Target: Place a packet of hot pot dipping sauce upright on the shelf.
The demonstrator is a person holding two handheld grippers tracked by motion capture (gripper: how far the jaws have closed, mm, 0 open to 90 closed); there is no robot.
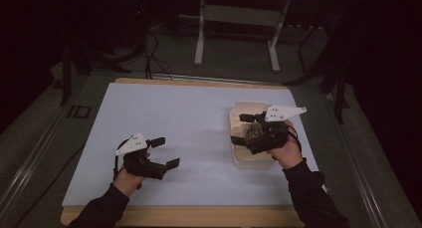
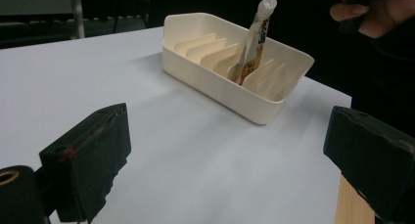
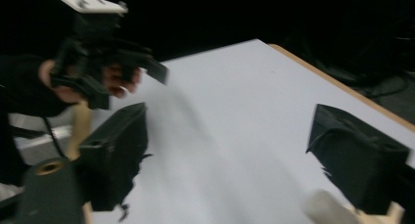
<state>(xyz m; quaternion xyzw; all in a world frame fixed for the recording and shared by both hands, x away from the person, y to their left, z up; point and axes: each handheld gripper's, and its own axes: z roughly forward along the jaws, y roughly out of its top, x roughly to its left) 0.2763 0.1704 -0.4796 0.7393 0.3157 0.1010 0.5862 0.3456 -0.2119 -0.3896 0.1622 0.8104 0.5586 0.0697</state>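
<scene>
- White-topped wooden counter (image 1: pixel 189 133) carries a cream plastic slotted tray (image 2: pixel 230 82) near its right edge.
- Right gripper (image 1: pixel 247 131) hovers over the tray, jaws wide, empty.
- Left gripper (image 1: pixel 166 152) rests well apart, jaws wide.
- White-capped orange-labelled tube (image 2: pixel 254 38) stands tilted in a tray slot.

From my remote seat, the slotted tray (image 2: pixel 230 94) looked like smooth cream plastic with a soft sheen. The tube (image 2: pixel 254 38) in it had a glossy printed wrapper. The tabletop sheet (image 1: pixel 174 123) was matt white, edged in bare wood. The jaw pads looked matt black, slightly rough.
</scene>
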